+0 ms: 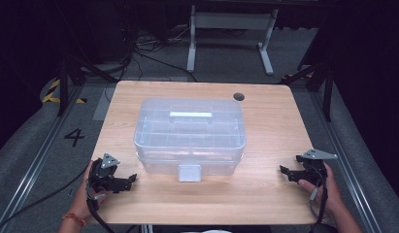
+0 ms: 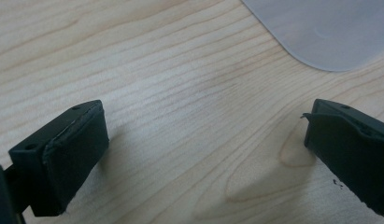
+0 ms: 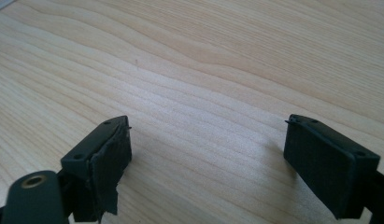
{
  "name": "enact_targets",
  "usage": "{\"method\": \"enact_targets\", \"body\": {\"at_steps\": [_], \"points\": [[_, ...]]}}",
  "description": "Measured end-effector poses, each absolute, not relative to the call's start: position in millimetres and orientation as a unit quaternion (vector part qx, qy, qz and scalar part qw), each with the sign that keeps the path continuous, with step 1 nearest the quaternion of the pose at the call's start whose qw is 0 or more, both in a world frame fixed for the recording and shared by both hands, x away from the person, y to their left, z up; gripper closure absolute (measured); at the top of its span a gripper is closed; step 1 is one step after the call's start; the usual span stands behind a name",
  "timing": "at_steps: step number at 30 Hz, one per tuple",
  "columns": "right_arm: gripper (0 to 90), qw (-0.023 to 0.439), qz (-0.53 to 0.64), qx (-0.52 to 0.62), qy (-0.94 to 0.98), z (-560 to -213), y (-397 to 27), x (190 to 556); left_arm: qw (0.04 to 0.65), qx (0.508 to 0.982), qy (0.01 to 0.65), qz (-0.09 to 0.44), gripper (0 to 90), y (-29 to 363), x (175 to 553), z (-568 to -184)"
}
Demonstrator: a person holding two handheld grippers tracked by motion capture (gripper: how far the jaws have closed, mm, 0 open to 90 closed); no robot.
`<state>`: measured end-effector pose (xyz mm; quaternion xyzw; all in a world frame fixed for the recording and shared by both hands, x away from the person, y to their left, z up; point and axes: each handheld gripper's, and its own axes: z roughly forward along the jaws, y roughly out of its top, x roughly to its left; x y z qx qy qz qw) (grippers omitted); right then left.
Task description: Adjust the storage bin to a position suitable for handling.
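Waiting at the start, I'd say; left gripper (image 1: 130,180) and right gripper (image 1: 284,171) both gape wide, empty, on bare table (image 1: 265,126); box (image 1: 190,133) sits between them, latch (image 1: 189,172) shut; next, reaching for it.

You've got one clear box (image 1: 190,131) on one tabletop (image 1: 265,189), with one latch (image 1: 190,173) and one lid handle (image 1: 191,115). Two claws: left claw (image 1: 130,180), right claw (image 1: 286,173), both gaping, nothing between.
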<state>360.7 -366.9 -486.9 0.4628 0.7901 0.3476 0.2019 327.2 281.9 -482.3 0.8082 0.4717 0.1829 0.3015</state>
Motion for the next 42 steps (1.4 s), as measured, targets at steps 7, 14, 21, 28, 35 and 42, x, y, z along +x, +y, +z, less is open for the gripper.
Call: {"method": "enact_targets", "body": {"at_steps": [7,14,21,28,35,42], "points": [[13.2,0.194,0.352,0.45,0.798,-487.0,-370.5,362.3,0.299,0.822,0.446,0.191,0.2,278.2,331.1,-481.4],[11.0,0.192,0.346,0.452,0.799,-486.7,-370.7,364.7,0.31,0.825,0.444,0.161,0.4,279.9,334.6,-482.7],[21.4,0.199,0.34,0.444,0.805,-482.9,-368.0,360.2,0.31,0.828,0.438,0.162,0.2,280.2,336.7,-482.6],[25.8,0.195,0.353,0.428,0.809,-481.0,-366.9,360.4,0.31,0.828,0.438,0.161,0.2,280.3,336.8,-482.6],[27.9,0.207,0.377,0.414,0.802,-470.3,-366.8,354.7,0.31,0.828,0.437,0.162,0.6,280.5,336.9,-482.6],[29.5,0.229,0.378,0.387,0.809,-461.5,-357.4,357.7,0.311,0.827,0.439,0.164,1.9,281.5,334.3,-482.3]]}}
